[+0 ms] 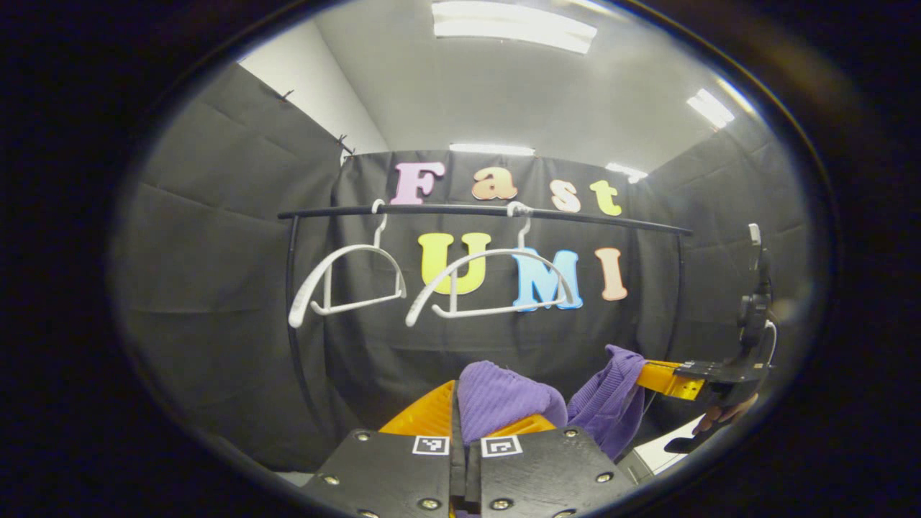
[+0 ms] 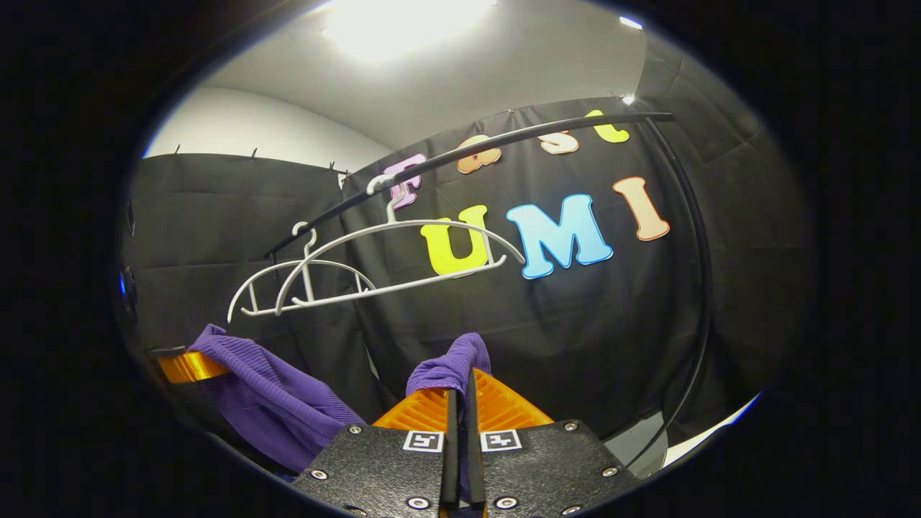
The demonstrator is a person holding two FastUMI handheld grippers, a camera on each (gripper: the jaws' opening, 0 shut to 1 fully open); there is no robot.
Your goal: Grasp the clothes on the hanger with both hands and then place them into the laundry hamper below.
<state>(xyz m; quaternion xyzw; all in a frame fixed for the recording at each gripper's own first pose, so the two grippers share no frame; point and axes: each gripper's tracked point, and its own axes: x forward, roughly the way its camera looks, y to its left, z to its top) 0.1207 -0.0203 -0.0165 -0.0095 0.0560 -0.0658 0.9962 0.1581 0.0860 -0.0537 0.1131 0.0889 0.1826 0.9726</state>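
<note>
A purple ribbed garment (image 1: 504, 399) hangs between my two grippers, off the hangers. My left gripper (image 1: 460, 410) is shut on one bunched end of it. In the right gripper view my right gripper (image 2: 460, 388) is shut on the other end of the purple garment (image 2: 450, 367), which sags down to the left (image 2: 273, 403). The right gripper (image 1: 665, 378) also appears in the left gripper view at the right, with a hand (image 1: 723, 416) under it. Two bare white hangers (image 1: 352, 284) (image 1: 496, 284) hang on the black rail (image 1: 475, 211) above.
The rail's black uprights (image 1: 291, 309) (image 2: 701, 288) stand at both sides in front of the black cloth wall. A pale floor strip (image 2: 709, 432) shows low on the right. Ceiling lights (image 1: 514, 25) shine overhead.
</note>
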